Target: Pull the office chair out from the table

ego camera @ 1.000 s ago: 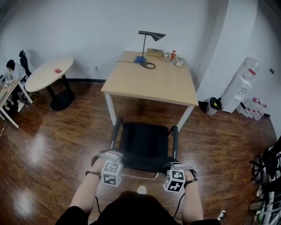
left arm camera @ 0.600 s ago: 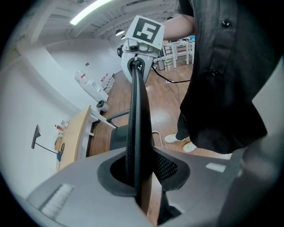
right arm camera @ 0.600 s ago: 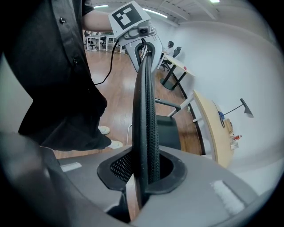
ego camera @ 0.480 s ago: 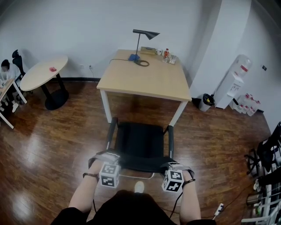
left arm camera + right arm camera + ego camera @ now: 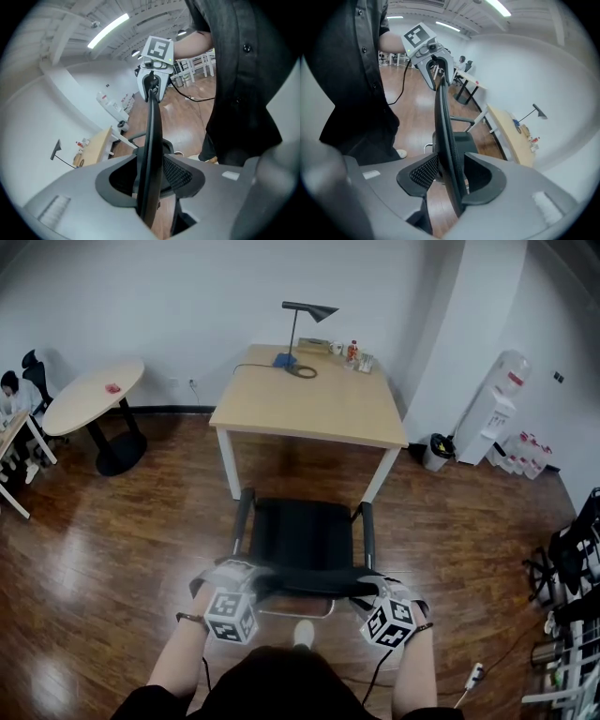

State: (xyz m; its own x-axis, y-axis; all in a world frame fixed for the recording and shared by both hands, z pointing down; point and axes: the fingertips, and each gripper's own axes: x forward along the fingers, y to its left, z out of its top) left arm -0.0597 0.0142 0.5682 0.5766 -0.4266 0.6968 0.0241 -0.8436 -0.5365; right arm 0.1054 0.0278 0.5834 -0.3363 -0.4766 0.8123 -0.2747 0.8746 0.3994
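Note:
The black office chair (image 5: 300, 535) stands on the wood floor just in front of the light wooden table (image 5: 309, 409), its seat out from under the tabletop. Both grippers sit on the top edge of its backrest (image 5: 305, 579). My left gripper (image 5: 248, 579) is at the left end and my right gripper (image 5: 367, 585) at the right end. In the left gripper view the thin backrest edge (image 5: 152, 126) runs between the opening jaws of the left gripper (image 5: 150, 180), with a gap beside it. In the right gripper view the backrest (image 5: 442, 122) likewise lies between the opening jaws of the right gripper (image 5: 450, 180).
A desk lamp (image 5: 300, 334) and small items stand at the table's far edge. A round table (image 5: 89, 397) and a seated person (image 5: 11, 395) are at the left. A water dispenser (image 5: 492, 418) and a bin (image 5: 434, 452) stand at the right wall.
Both grippers have let their jaws loosen on the backrest and have lifted a little toward me. The chair stands slightly farther from the table than before.

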